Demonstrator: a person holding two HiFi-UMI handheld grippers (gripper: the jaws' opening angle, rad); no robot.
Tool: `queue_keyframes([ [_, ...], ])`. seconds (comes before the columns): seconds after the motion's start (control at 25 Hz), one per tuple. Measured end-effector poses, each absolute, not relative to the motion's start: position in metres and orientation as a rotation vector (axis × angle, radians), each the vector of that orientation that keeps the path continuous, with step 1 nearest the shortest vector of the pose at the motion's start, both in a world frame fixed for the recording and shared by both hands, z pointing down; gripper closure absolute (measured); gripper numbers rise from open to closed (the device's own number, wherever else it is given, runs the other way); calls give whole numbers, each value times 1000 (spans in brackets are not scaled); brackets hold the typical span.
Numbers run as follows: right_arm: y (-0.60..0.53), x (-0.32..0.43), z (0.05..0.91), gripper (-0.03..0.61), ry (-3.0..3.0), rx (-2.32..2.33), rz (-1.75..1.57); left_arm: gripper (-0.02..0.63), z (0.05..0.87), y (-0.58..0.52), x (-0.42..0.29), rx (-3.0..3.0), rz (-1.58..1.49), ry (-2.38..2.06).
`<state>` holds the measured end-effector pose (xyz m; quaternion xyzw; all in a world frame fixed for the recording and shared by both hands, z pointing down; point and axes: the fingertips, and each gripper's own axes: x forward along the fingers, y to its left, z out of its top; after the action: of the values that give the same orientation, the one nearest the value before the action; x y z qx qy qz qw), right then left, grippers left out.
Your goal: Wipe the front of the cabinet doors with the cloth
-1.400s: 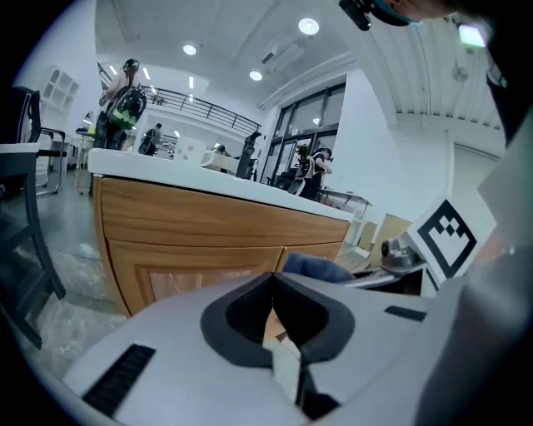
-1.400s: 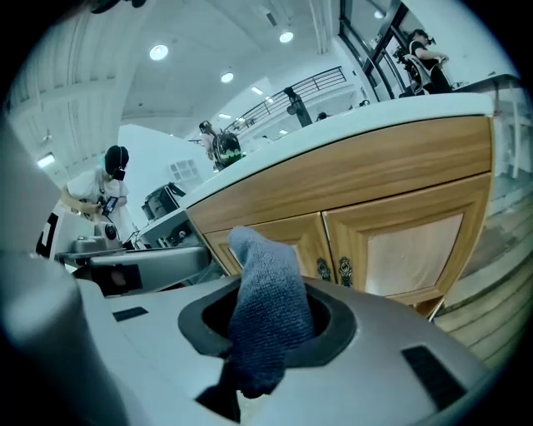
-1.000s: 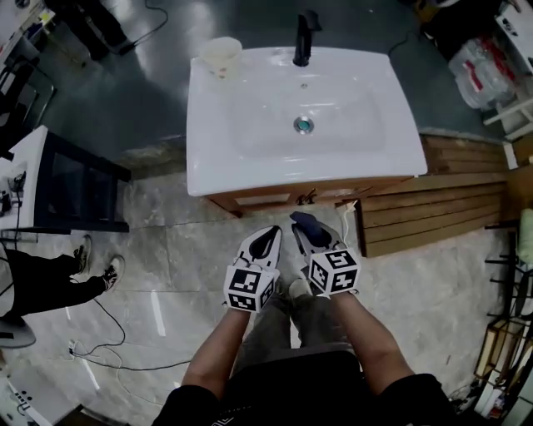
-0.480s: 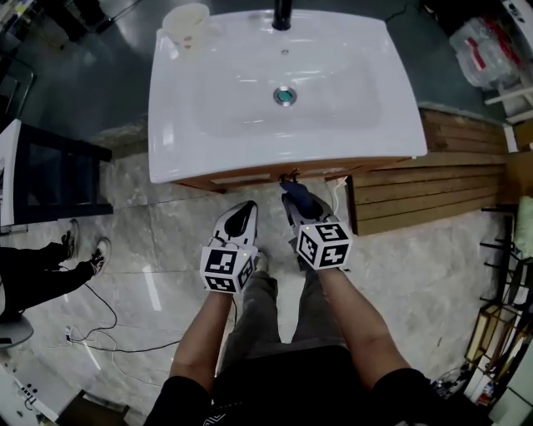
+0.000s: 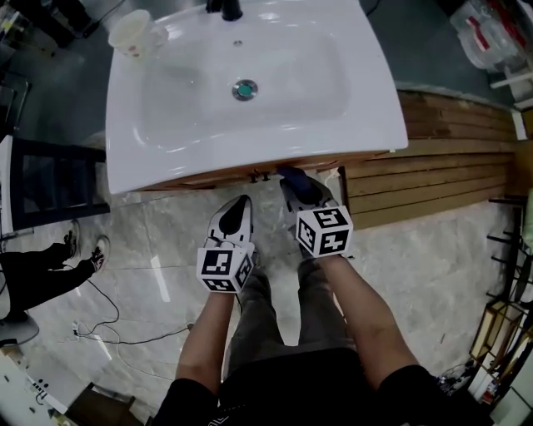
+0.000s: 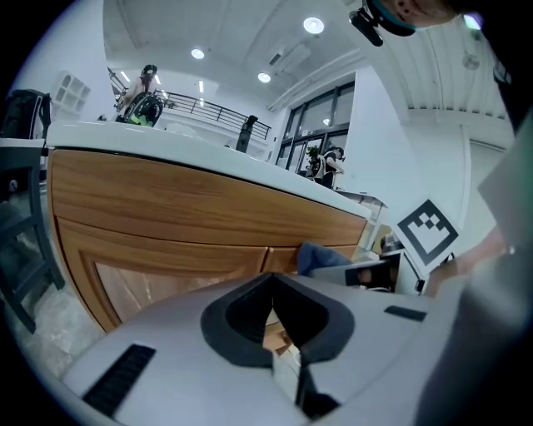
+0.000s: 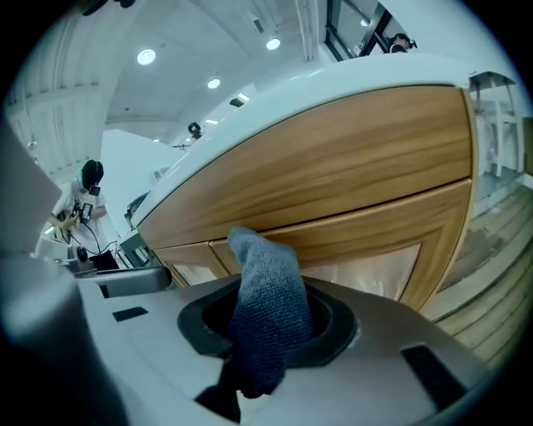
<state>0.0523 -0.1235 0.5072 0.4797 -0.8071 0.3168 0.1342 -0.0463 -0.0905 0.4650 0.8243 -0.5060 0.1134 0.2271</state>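
"Where's the cup (image 5: 133, 32)?"

"On the washbasin (image 5: 371, 108), back left corner, left of the faucet (image 5: 226, 8)."

"And the grippers?"

"Before its front edge: left gripper (image 5: 241, 205), and right gripper (image 5: 292, 180) with the cloth (image 7: 266, 308) in it. Cabinet doors (image 7: 350, 220) beneath, wooden slats (image 5: 433, 166) to its right."

Bright, lit by ceiling lights (image 6: 313, 25) above the jaws; bowed, dark-cornered edges; slight softness on the cloth (image 7: 266, 308) between the jaws.
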Motion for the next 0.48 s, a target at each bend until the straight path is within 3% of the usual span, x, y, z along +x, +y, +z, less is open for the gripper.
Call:
queue_keyframes([
  [0.48, -132, 157, 511, 469, -2332, 1439, 926, 606, 473, -101, 53, 2301, 337, -1349],
])
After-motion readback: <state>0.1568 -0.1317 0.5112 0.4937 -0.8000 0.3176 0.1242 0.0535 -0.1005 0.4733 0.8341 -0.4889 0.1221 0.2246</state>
